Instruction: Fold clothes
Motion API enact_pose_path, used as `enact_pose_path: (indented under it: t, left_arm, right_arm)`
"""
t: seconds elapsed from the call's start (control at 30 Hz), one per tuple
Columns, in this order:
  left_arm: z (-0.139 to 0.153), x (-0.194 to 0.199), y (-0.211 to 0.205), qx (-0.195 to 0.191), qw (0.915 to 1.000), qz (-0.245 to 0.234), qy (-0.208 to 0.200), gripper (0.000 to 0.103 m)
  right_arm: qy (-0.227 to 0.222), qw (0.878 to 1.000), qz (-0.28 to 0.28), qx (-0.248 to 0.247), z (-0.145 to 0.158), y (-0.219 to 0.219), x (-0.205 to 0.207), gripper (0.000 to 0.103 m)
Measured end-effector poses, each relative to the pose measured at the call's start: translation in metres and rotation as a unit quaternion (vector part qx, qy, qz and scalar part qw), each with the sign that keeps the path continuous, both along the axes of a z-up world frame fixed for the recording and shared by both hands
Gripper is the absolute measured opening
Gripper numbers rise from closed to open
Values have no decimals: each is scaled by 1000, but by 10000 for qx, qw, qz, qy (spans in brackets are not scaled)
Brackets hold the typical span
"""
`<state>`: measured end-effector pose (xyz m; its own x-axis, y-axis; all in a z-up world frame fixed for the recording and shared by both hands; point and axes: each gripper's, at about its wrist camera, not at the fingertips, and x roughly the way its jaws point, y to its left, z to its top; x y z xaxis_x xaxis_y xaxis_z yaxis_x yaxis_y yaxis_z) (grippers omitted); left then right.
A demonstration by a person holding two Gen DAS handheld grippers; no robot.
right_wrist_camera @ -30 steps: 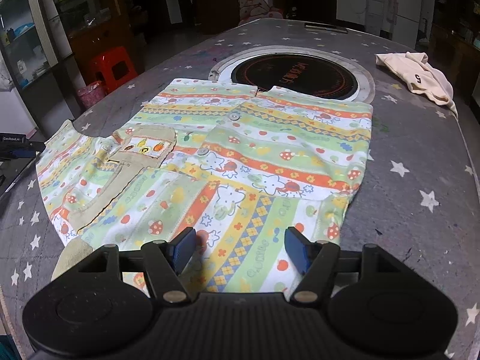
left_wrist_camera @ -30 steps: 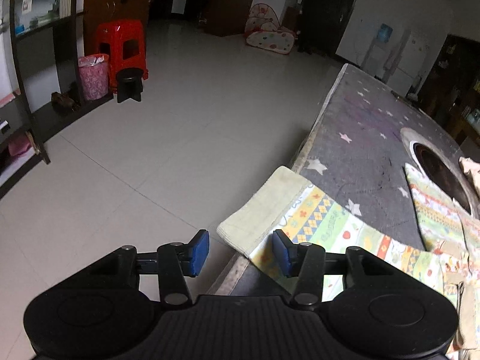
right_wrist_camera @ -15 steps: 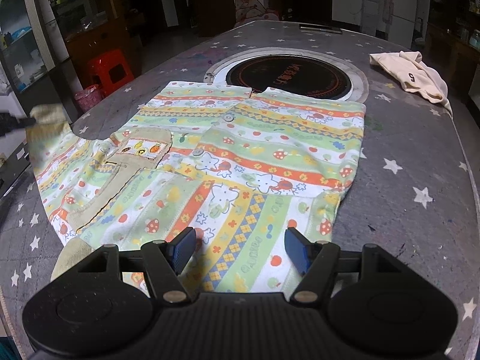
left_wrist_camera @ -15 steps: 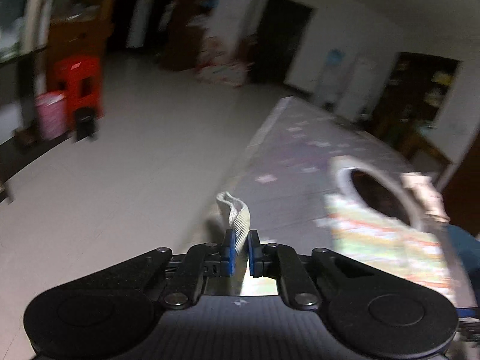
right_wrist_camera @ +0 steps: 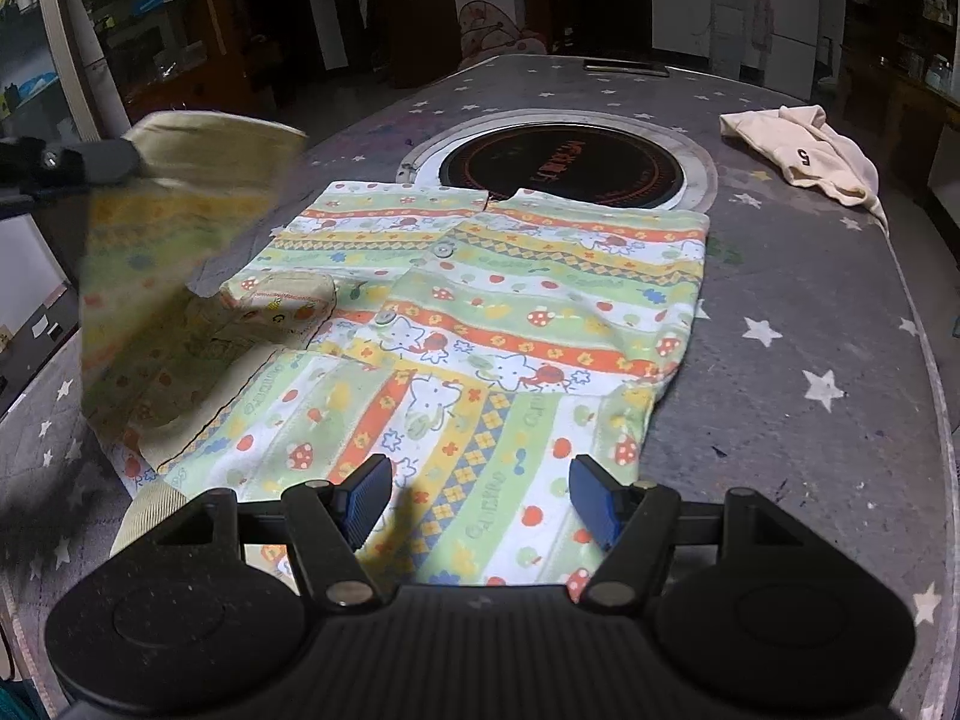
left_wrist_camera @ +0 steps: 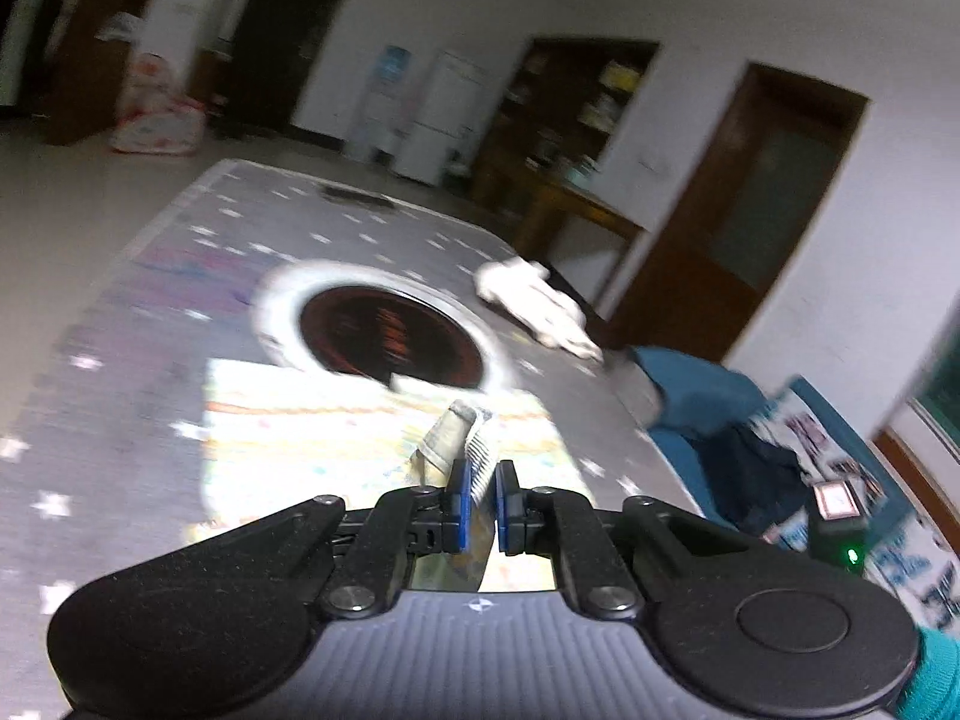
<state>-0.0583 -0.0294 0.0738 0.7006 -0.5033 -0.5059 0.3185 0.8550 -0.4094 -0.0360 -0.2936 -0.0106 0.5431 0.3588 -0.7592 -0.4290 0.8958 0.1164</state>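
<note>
A child's shirt (right_wrist_camera: 510, 312) with green, orange and yellow cartoon stripes lies flat on the grey star-patterned table cover (right_wrist_camera: 810, 312). My left gripper (left_wrist_camera: 480, 483) is shut on the shirt's beige ribbed sleeve cuff (left_wrist_camera: 453, 438). In the right wrist view that sleeve (right_wrist_camera: 174, 228) hangs lifted and blurred at the left, above the shirt's chest pocket (right_wrist_camera: 282, 300), with the left gripper (right_wrist_camera: 123, 159) at its top. My right gripper (right_wrist_camera: 480, 495) stands open low over the shirt's near sleeve, with nothing pinched.
A round black hob (right_wrist_camera: 564, 165) is set into the table behind the shirt's collar. A cream garment (right_wrist_camera: 804, 156) lies at the far right corner. A blue seat with dark clothes (left_wrist_camera: 738, 420) stands beside the table. A teal sleeve (left_wrist_camera: 930, 678) shows by my left gripper.
The left gripper closed on the cuff at the table's edge, then lifted it and swung it over the shirt. The right gripper has stayed in place, open.
</note>
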Motion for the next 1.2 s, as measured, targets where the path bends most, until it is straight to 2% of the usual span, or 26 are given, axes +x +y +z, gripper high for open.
enact_pose_path:
  t: [0.17, 0.27, 0.37, 0.57, 0.7, 0.9, 1.03, 1.2]
  left_arm:
    - [-25, 5, -32, 130, 9979, -497, 386, 11]
    - [-37, 8, -39, 155, 9953, -722, 621, 19]
    - [-35, 3, -31, 215, 9949, -847, 512, 23]
    - [-41, 2, 14, 737, 9959, -276, 435, 20]
    - [-60, 5, 35, 1002, 9924, 30, 712, 20]
    - [-86, 9, 55, 1266, 9857, 273, 1074, 20]
    - [-76, 11, 58, 1226, 9861, 320, 1078, 19]
    - [-62, 22, 38, 1038, 9913, 83, 807, 19]
  right_arm:
    - [-10, 10000, -55, 2, 1, -3, 0, 67]
    - [-61, 9999, -82, -3, 5, -4, 1, 67]
    - [-171, 9998, -124, 10, 13, -5, 1, 67]
    - [-538, 9985, -89, 18, 29, 1, 0, 66]
    - [-443, 9988, 212, 38, 24, 19, 1, 63]
    - [-187, 9983, 546, -94, 0, 45, 2, 60]
    - [-151, 9968, 704, -358, -9, 52, 0, 59]
    - [-313, 9972, 643, -216, 3, 51, 2, 59]
